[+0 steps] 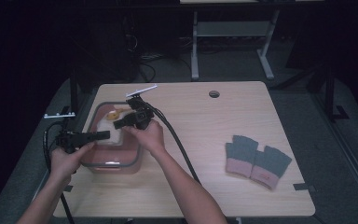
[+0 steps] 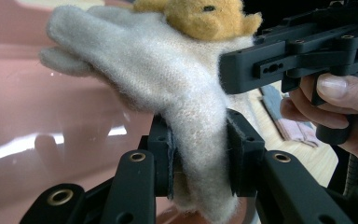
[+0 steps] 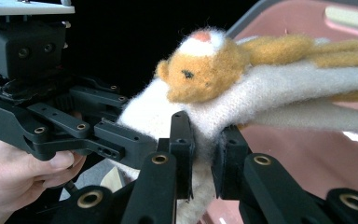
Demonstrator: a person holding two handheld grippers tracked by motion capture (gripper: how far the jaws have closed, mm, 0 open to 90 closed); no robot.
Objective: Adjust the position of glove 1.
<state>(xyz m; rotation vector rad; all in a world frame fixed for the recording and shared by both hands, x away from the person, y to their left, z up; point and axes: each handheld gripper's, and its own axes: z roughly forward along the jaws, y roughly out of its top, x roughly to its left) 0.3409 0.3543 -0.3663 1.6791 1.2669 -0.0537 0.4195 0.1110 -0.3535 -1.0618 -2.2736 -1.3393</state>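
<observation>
A fluffy white glove (image 1: 109, 128) with an orange bear figure (image 1: 113, 113) on it hangs over the pink container (image 1: 114, 164), held from both sides. My left gripper (image 1: 103, 135) comes in from the left and is shut on the glove's cuff end (image 2: 158, 79), which is pinched between its pads at my left gripper (image 2: 200, 144). My right gripper (image 1: 120, 124) reaches in from the right; in its own view my right gripper (image 3: 206, 140) is shut on the white glove (image 3: 279, 88) just below the bear (image 3: 205, 70). The two grippers nearly touch.
The pink container has a grey rim and stands at the table's left front. A pair of grey gloves with pink cuffs (image 1: 257, 161) lies at the right. A cable hole (image 1: 214, 94) sits near the far edge. Cables trail from both grippers.
</observation>
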